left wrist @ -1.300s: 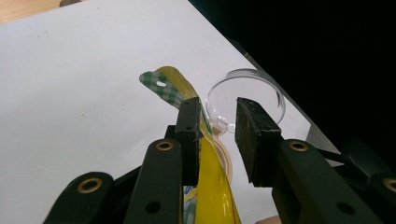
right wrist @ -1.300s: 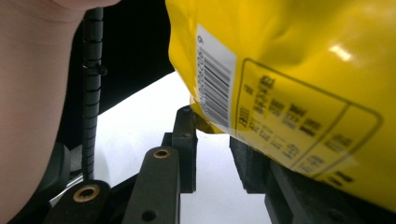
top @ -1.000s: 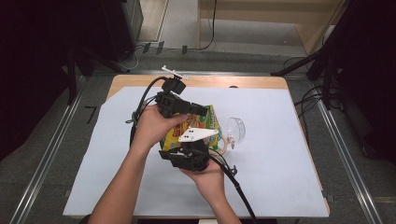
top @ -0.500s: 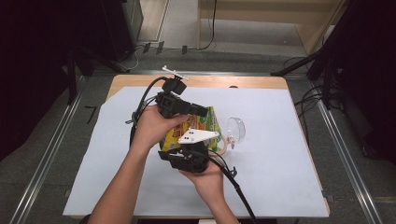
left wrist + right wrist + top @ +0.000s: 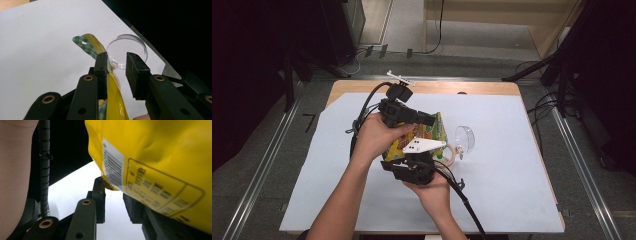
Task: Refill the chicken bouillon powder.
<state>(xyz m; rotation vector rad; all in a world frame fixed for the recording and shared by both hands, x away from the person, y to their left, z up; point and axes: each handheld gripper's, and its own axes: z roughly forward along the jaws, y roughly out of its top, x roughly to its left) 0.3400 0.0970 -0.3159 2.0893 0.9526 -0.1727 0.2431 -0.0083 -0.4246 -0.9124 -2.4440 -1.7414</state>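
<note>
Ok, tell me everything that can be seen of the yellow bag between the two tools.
The yellow bag is a glossy, crinkled plastic pouch with a green-and-white checked top strip pierced by a hang hole. Its back carries a white barcode label and a printed table. It is lifted off the white table cover, beside a clear round lid. The left tool stands open, one jaw against the bag's edge; the right tool has the lower corner between its parted jaws.
</note>
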